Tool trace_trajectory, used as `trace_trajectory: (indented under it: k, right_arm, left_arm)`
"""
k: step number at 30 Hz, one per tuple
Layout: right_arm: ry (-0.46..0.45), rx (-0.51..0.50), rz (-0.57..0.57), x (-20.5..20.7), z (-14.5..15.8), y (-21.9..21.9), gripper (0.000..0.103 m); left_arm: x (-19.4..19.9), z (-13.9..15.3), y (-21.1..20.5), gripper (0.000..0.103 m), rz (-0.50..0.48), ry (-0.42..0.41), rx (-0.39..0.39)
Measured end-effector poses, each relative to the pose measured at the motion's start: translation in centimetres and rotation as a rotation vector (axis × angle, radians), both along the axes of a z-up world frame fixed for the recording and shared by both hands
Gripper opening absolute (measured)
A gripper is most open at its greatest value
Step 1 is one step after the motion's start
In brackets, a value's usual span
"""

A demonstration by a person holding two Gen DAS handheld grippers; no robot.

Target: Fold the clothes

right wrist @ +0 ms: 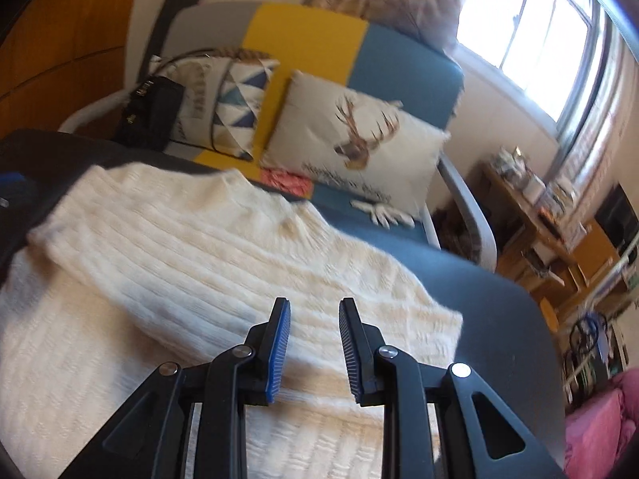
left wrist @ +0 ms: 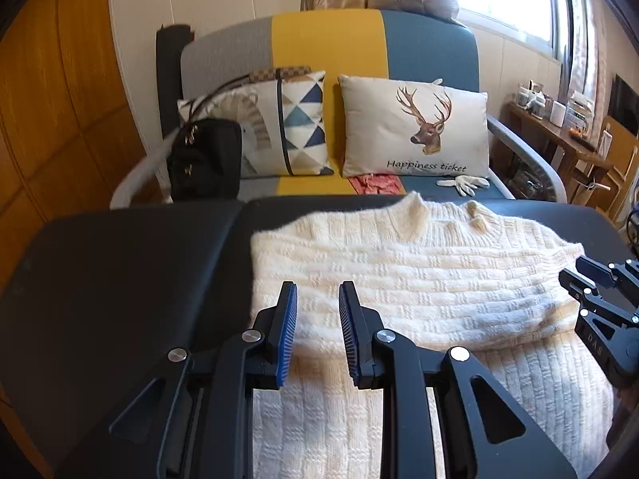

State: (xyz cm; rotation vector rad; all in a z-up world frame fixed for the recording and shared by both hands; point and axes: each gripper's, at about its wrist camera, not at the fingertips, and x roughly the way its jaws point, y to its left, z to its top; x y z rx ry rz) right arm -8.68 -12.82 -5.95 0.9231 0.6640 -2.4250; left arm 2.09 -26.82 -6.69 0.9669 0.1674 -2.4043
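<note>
Cream knitted sweater [left wrist: 399, 279] lies spread on the dark desk [left wrist: 120, 279], its upper part folded down over the lower part, collar toward the sofa [left wrist: 431, 48]. The left gripper [left wrist: 318, 333] hovers above the fold's near edge, its fingers [left wrist: 288, 331] spread a little with nothing between them. The right gripper [right wrist: 314, 345] hangs over the sweater's right side, its blue-padded fingers likewise parted and empty. Two cushions, a black bag [left wrist: 205, 159] and a white glove [left wrist: 465, 183] rest on the sofa behind.
</note>
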Motion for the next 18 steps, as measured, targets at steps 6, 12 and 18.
trace_trajectory:
  k: [6,12,18]
  right_arm:
    - [-0.097,-0.005,-0.119,-2.7,-2.8,2.9,0.025]
    - [-0.116,-0.014,-0.151,-3.1,-3.6,3.9,0.025]
    - [-0.104,-0.016,-0.152,-3.7,-3.3,3.6,0.025]
  left_arm:
    - [-0.2,-0.2,-0.3,0.024,0.004,-0.020,-0.013]
    - [-0.1,-0.4,-0.7,0.024,0.017,-0.025,-0.011]
    - [0.2,-0.2,-1.0,0.024,0.022,-0.019,-0.015]
